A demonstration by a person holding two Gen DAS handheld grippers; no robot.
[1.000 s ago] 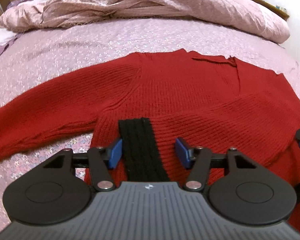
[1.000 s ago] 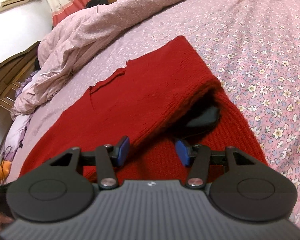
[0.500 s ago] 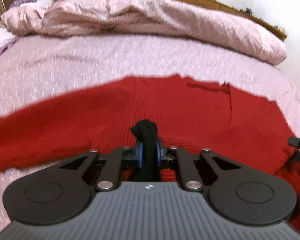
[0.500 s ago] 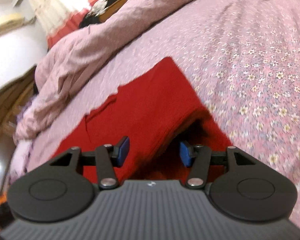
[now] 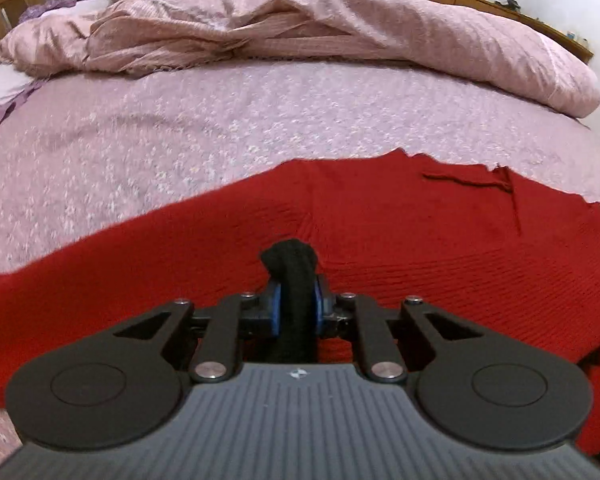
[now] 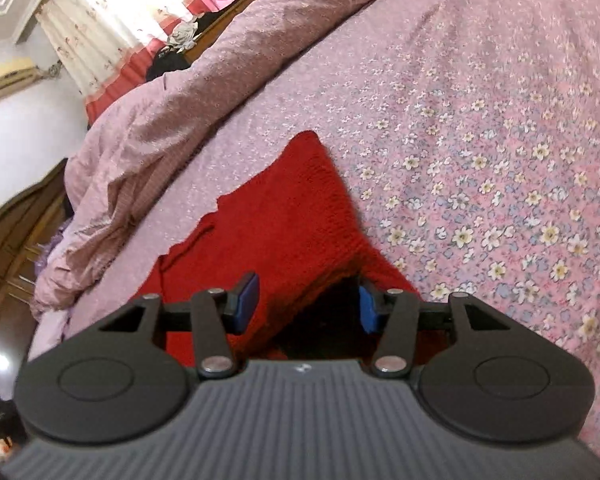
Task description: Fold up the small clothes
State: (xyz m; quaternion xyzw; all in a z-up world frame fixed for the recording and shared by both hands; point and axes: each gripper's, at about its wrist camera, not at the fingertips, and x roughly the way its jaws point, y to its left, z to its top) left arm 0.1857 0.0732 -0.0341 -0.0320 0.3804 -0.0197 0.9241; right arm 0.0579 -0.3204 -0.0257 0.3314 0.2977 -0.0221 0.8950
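Observation:
A red knit sweater [image 5: 380,240] lies spread on the floral bed sheet, one sleeve stretching left. My left gripper [image 5: 295,312] is shut on the sweater's black ribbed cuff [image 5: 290,264], which bunches up between the blue pads. In the right wrist view the sweater [image 6: 284,208] shows a folded-over part with a dark gap beneath. My right gripper [image 6: 306,300] is open over that folded edge, its blue pads [image 6: 246,294] either side of it, holding nothing.
A rumpled pink duvet [image 5: 300,32] is piled along the far side of the bed. The flowered sheet [image 6: 480,160] stretches to the right. Wooden furniture [image 6: 8,248] and a curtain [image 6: 112,40] stand beyond the bed.
My left gripper has closed on the black cuff and lifted it, bunching it up. My right gripper stayed open and rose, moving back along the sweater's folded edge.

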